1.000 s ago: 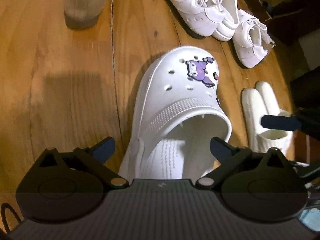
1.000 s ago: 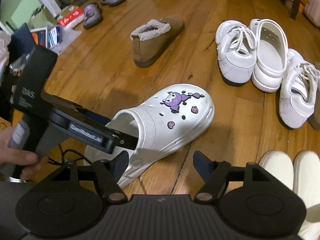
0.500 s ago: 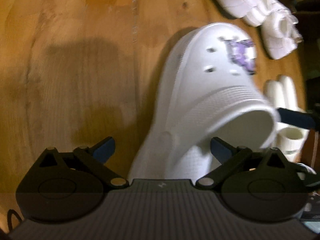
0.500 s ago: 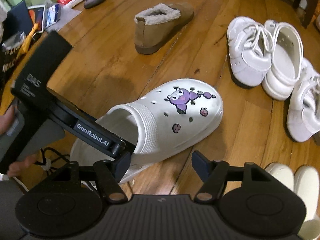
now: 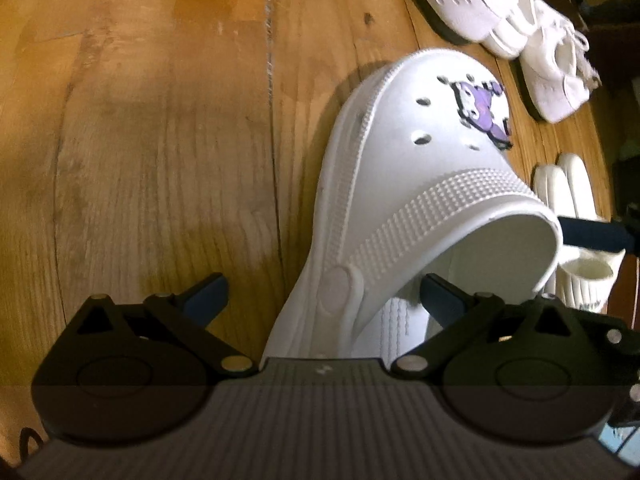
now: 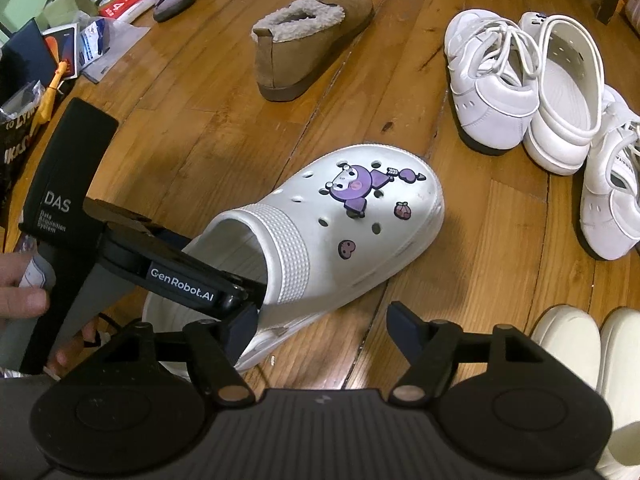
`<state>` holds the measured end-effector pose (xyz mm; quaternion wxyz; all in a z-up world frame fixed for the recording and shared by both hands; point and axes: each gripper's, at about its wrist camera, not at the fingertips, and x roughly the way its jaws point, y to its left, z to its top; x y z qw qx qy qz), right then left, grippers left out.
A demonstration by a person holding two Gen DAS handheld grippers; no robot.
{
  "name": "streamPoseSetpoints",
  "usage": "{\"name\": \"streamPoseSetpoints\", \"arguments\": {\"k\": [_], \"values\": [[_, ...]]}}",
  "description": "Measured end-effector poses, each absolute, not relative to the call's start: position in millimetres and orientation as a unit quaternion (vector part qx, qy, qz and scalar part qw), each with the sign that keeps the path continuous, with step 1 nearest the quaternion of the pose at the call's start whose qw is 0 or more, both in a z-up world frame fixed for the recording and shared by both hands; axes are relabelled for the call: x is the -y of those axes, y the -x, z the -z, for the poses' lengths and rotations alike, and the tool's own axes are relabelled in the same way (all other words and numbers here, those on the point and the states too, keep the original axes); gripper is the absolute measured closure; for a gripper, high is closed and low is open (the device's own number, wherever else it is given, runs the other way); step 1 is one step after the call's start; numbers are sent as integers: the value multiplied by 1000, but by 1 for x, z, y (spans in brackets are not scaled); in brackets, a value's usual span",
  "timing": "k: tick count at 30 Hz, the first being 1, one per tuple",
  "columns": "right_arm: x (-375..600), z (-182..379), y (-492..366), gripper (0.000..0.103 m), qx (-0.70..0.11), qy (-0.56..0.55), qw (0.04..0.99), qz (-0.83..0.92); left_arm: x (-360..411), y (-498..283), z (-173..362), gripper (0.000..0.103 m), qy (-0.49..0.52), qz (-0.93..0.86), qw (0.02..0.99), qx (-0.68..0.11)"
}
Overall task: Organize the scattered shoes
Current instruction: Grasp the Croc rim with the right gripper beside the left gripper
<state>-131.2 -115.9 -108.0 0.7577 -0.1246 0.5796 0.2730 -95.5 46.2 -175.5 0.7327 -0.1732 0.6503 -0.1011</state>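
My left tongs (image 5: 322, 294) stand spread wide, one finger inside the heel opening of the white clog (image 6: 344, 216) and one outside, not clamped, its toe on the wooden floor (image 5: 140, 140). My right tongs (image 6: 322, 324) hang apart just beside its heel. I count one tan slipper (image 6: 308, 44), two white sneakers (image 6: 490, 84), one more clog (image 6: 564, 92) and two cream slippers (image 6: 568, 344).

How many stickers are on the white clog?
3 on the white clog: the big purple character on top near the toe, a small pink one to its right, and a small dark one lower on the side. More may hide on the far side.
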Motion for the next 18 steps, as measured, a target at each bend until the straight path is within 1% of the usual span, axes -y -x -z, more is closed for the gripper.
{"name": "streamPoseSetpoints", "arguments": {"k": [7, 9, 10, 14, 15, 17, 18], "values": [[113, 107, 131, 31, -578, 129, 757, -277, -45, 86, 177, 0, 162, 131, 712, -670], [111, 105, 132, 33, -573, 136, 758, -280, -46, 88, 176, 0, 166, 128, 716, -665], [110, 101, 133, 37, -563, 148, 761, -287, -46, 89, 175, 0, 167, 125, 719, -663], [105, 80, 135, 38, -519, 208, 770, -307, -44, 94, 170, 0, 168, 90, 712, -675], [103, 76, 135, 39, -510, 221, 771, -312, -41, 97, 162, 0, 150, 94, 723, -668], [98, 70, 135, 51, -497, 248, 765, -326, -33, 105, 140, 0, 95, 96, 754, -643], [92, 69, 138, 54, -490, 275, 756, -337, -30, 110, 129, 0, 72, 94, 768, -630]]}}
